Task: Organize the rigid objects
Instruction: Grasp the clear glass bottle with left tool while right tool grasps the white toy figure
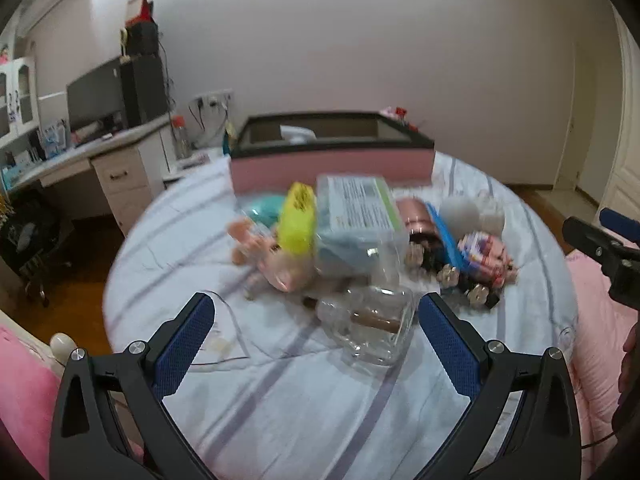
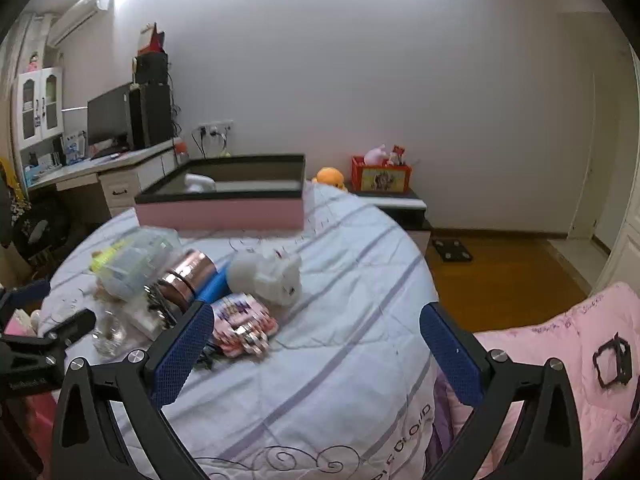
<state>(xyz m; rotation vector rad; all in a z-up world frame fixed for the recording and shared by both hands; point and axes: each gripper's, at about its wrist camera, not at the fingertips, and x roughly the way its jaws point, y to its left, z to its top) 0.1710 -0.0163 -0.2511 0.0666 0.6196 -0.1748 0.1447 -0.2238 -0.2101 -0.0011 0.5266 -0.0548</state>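
So both grippers are hanging wide open over the bed (image 2: 340, 360), neither one holding anything. The left gripper (image 1: 316, 316) is sitting low with its jaws spread on either side of a clear glass jar (image 1: 370, 322), which looks like it's lining up for a grab since the jar is the nearest thing in the pile. Right behind the jar, a clear plastic box (image 1: 354, 216), a yellow package (image 1: 297, 220), a pink doll (image 1: 266, 256) and some clips (image 1: 468, 284) are all lying bunched together mid-bed, probably dumped there for sorting. The pink bin (image 2: 224, 196) is waiting at the far edge, open top facing up, so I'm guessing that's where the hard stuff is going. The right gripper (image 2: 318, 330) is hovering off to the side near a copper tin (image 2: 188, 276) and a white plush bunny (image 2: 272, 276), staying out of the left one's way, I think.
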